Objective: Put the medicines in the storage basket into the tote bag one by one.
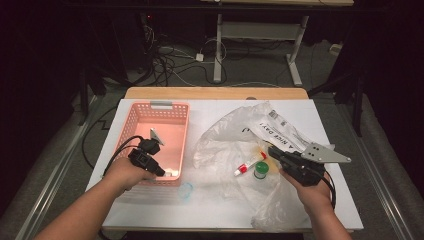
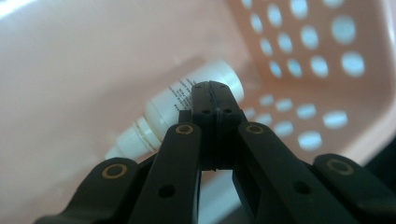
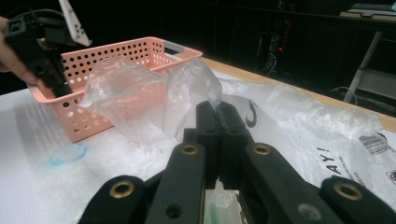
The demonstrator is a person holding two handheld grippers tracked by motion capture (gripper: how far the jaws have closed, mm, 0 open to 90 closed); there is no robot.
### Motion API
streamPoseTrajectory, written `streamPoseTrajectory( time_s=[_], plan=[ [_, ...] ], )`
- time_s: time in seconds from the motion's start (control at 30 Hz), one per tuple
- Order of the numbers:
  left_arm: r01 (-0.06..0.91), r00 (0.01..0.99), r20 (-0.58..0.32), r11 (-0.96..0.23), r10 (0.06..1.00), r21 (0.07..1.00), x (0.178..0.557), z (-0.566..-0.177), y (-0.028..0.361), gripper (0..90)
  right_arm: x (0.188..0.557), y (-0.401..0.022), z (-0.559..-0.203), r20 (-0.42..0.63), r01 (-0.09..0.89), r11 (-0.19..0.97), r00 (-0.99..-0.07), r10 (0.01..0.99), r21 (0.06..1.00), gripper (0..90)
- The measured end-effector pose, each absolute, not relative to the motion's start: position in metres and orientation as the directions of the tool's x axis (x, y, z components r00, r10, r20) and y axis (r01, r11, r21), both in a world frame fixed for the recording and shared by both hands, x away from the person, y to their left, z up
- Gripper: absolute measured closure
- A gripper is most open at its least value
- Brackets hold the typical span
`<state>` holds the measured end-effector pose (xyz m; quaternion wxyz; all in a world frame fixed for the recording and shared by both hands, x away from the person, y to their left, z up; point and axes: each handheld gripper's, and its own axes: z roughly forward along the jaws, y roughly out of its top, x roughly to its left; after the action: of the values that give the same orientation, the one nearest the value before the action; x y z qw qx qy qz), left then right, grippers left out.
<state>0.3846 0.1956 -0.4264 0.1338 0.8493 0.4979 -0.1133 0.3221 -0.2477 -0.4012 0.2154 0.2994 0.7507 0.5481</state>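
Here we see a white table [image 1: 150, 210] in a dark room, left gripper [image 2: 215, 91] clenched empty above the white bottle [image 2: 187, 109] in the pink basket [image 1: 131, 125], right gripper [image 1: 274, 152] clenched on the plastic bag [image 1: 225, 135], front edge bare.

Left tongs [image 1: 161, 171] dip into the near right corner of the pink basket [image 1: 134, 121]. Right of the basket lie a clear bag [image 1: 225, 130], a red-capped tube [image 1: 249, 164], a green-lidded jar [image 1: 261, 170] and the right tongs [image 1: 274, 151].
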Motion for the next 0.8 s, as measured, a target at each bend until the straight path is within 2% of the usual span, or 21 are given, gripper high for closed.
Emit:
streamPoseTrajectory(
  time_s=[0.07, 0.17, 0.33, 0.67, 0.8],
  plan=[
    [0.880, 0.472, -0.239, -0.438, 0.849, 0.182, 0.391, -0.424, 0.195, 88.1, 0.322, -0.248, -0.401, 0.005, 0.214, 0.219, -0.728, 0.686, 0.952, 89.8],
    [0.881, 0.446, -0.219, -0.381, 0.868, 0.282, 0.396, -0.420, 0.198, 88.0, 0.322, -0.249, -0.401, 0.006, 0.213, 0.217, -0.727, 0.687, 0.953, 89.8],
    [0.872, 0.481, -0.265, -0.423, 0.836, 0.247, 0.390, -0.416, 0.199, 88.2, 0.322, -0.250, -0.402, 0.011, 0.219, 0.213, -0.721, 0.692, 0.952, 89.8],
    [0.872, 0.486, -0.229, -0.452, 0.843, 0.188, 0.400, -0.431, 0.192, 88.0, 0.322, -0.248, -0.402, 0.009, 0.217, 0.217, -0.727, 0.687, 0.952, 89.8],
    [0.870, 0.485, -0.236, -0.438, 0.842, 0.224, 0.404, -0.430, 0.190, 88.0, 0.323, -0.250, -0.402, 0.015, 0.222, 0.213, -0.724, 0.689, 0.951, 89.8]
  ],
)
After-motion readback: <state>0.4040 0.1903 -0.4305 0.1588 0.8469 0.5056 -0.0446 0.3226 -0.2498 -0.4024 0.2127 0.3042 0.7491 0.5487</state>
